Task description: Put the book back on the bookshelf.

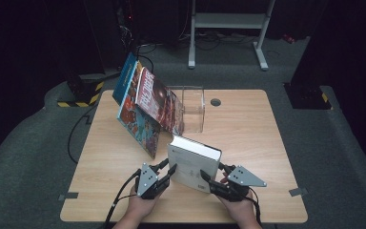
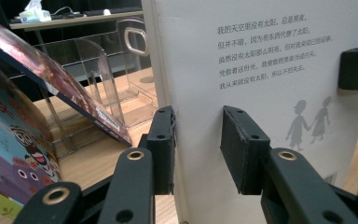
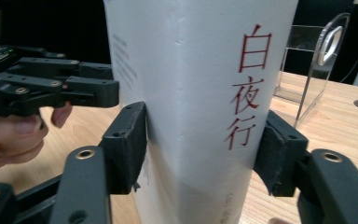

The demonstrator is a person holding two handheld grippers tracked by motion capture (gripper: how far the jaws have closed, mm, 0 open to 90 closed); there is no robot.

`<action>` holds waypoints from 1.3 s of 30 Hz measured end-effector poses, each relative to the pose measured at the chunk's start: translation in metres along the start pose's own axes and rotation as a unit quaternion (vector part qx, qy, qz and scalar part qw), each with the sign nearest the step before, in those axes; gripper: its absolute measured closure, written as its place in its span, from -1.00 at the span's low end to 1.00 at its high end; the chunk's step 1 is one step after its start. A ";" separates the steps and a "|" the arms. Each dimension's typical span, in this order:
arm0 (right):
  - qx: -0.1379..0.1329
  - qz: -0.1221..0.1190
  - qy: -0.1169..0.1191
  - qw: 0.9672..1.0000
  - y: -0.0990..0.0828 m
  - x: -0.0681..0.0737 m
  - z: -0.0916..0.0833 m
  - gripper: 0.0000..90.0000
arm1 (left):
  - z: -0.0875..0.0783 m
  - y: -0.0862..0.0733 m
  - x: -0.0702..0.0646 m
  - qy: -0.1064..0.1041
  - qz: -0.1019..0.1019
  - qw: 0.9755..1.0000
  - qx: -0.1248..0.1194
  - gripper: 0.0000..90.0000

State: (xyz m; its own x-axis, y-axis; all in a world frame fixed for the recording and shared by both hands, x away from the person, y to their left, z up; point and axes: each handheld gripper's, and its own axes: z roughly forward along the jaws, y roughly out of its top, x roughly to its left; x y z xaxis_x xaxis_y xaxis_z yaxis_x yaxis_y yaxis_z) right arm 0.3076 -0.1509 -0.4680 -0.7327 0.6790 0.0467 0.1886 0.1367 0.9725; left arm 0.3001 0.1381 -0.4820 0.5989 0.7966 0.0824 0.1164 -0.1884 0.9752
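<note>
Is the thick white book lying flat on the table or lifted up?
Lifted and tilted. The white book has its far edge raised off the table, with the left gripper and right gripper at its sides.

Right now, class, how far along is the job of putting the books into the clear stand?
Done: two picture books already lean against the clear stand. In hand: the left claw and right claw hold the white book between them, near the table's front. Left: probably carrying it over to the stand.
</note>
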 end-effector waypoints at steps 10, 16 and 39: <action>-0.003 -0.024 0.025 0.999 -0.002 0.007 -0.004 0.19 | 0.003 -0.003 0.009 0.017 -0.012 1.000 0.022 0.42; -0.002 -0.022 -0.002 1.000 -0.002 0.007 -0.004 0.21 | 0.005 -0.010 0.016 0.026 -0.022 0.998 0.047 0.29; -0.004 -0.010 -0.066 0.998 -0.004 -0.010 -0.020 0.20 | 0.015 -0.032 0.015 0.017 -0.012 0.990 0.140 0.10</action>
State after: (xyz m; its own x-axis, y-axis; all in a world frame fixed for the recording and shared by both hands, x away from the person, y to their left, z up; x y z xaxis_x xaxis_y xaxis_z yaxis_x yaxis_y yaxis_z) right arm 0.3012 -0.1723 -0.4682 -0.6434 0.7656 -0.0033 0.1686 0.1459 0.9748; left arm 0.3172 0.1479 -0.5152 0.5662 0.8211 0.0715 0.3483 -0.3170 0.8822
